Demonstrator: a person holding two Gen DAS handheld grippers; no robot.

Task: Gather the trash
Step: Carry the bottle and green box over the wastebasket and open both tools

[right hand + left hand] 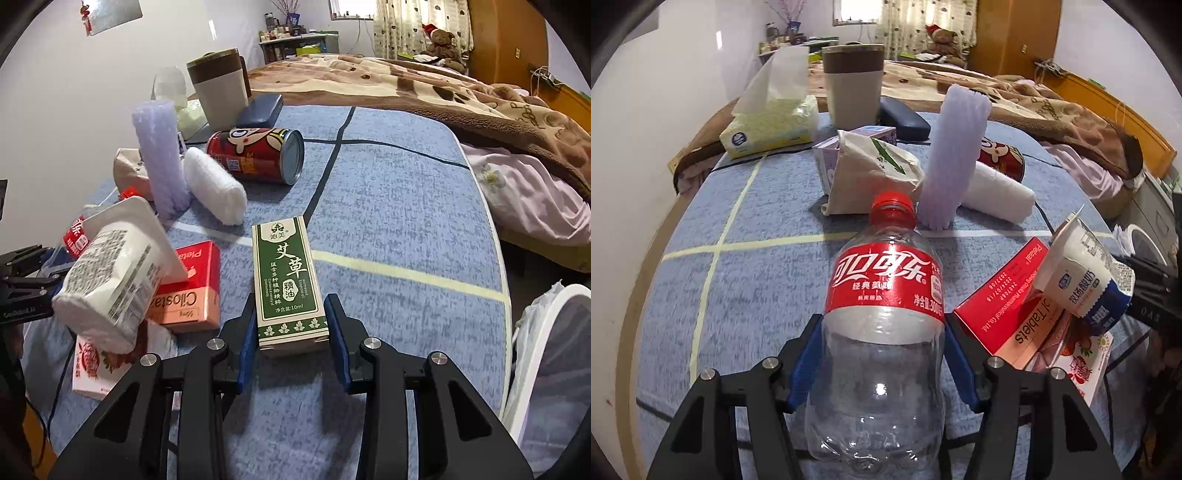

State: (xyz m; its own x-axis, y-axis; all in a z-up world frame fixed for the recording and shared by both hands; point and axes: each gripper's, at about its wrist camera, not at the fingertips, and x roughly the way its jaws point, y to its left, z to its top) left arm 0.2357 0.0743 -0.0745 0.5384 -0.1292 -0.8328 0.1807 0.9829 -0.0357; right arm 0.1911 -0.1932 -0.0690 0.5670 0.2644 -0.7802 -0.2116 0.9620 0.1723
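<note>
While our left gripper (882,354) clamps its blue pads against the clear lower body of an empty Coca-Cola bottle (882,314), our right gripper (291,332) pinches the near end of a green-and-white essential-oil box (286,284). Both items lie on a round table under a blue cloth with pale grid lines (388,229), the bottle's red cap pointing away from us.

Between the two we see a red tablet carton (192,291), with a white yogurt cup (110,280) tipped against it and a strawberry-printed packet (92,365) underneath. Farther back on the cloth, a ribbed lilac foam roll (159,158) stands on end, touching a white foam roll (218,192) that lies beside it. A red drink can (258,155) lies on its side just behind them. A crumpled paper bag (871,173) rests on a small purple carton (831,155) behind the bottle's cap.

At the table's far edge stand a grey tumbler with a brown band (853,85), a dark case (905,120) and a pack of tissues (772,122). A white mesh bin (546,354) lined with a bag sits just off the table at our right.
</note>
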